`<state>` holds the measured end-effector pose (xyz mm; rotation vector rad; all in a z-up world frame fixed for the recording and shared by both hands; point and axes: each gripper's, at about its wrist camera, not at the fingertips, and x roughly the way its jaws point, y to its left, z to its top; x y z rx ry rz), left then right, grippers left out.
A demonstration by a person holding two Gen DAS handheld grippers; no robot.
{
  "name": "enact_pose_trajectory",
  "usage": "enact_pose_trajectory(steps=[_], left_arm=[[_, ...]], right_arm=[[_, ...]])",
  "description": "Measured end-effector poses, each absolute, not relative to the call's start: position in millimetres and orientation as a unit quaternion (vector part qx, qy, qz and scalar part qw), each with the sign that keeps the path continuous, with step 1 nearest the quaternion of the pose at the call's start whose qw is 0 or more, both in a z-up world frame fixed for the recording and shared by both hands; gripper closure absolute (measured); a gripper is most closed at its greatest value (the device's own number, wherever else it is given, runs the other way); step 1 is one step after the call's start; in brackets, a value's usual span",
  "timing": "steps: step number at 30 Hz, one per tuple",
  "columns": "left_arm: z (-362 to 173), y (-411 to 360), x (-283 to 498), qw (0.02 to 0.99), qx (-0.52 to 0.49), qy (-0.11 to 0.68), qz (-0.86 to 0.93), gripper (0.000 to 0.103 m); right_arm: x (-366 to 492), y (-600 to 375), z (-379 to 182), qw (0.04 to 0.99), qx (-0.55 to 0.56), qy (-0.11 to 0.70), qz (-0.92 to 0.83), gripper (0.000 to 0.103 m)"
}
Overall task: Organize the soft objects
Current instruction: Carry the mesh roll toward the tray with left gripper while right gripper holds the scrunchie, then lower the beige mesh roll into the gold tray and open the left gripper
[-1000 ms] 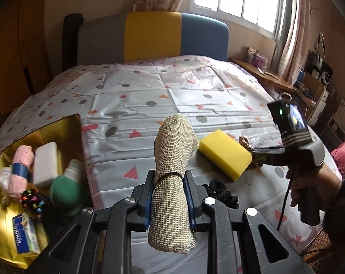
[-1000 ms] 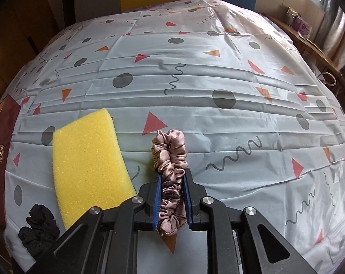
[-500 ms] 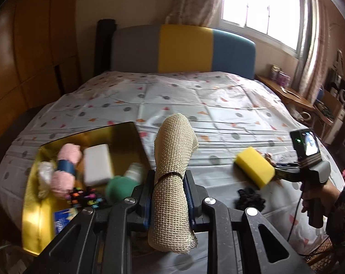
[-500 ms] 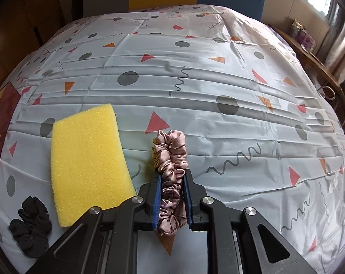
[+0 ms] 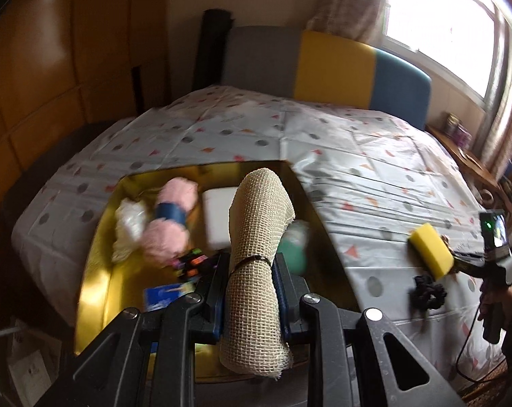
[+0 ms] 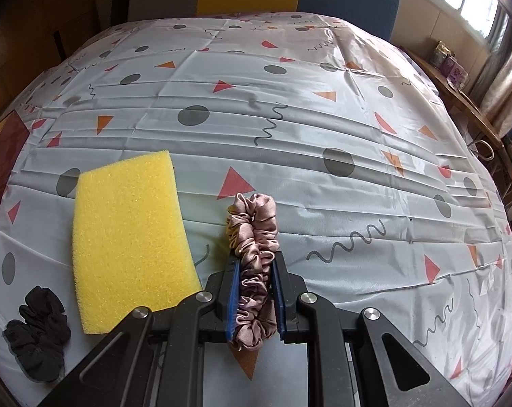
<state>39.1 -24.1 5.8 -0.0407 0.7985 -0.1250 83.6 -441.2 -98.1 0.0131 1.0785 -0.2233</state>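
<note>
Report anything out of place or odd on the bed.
Nothing damaged or spilled. A yellow sponge and black scrunchie lie loose on the bedspread, outside the gold box where the other soft items sit.

Left gripper [image 5: 250,285] clamps mesh roll [image 5: 257,254] above gold box [image 5: 96,271].
</note>
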Motion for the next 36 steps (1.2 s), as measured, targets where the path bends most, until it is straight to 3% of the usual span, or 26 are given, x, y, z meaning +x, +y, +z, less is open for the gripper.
enact_pose_trajectory(steps=[13,21,28,36], left_arm=[[-14,110,34,0.898,-0.131,0.416,0.051,0.08],[-33,97,57,0.886,-0.121,0.445,0.034,0.079],[-54,87,82,0.88,-0.085,0.466,0.048,0.064],[-42,81,59,0.894,-0.074,0.439,0.055,0.064]], right_arm=[[83,-439,-98,0.851,-0.006,0.513,-0.109,0.086],[83,-439,-98,0.851,-0.009,0.513,-0.11,0.086],[83,-439,-98,0.851,-0.009,0.513,-0.109,0.086],[83,-439,-97,0.851,-0.011,0.513,-0.11,0.086]])
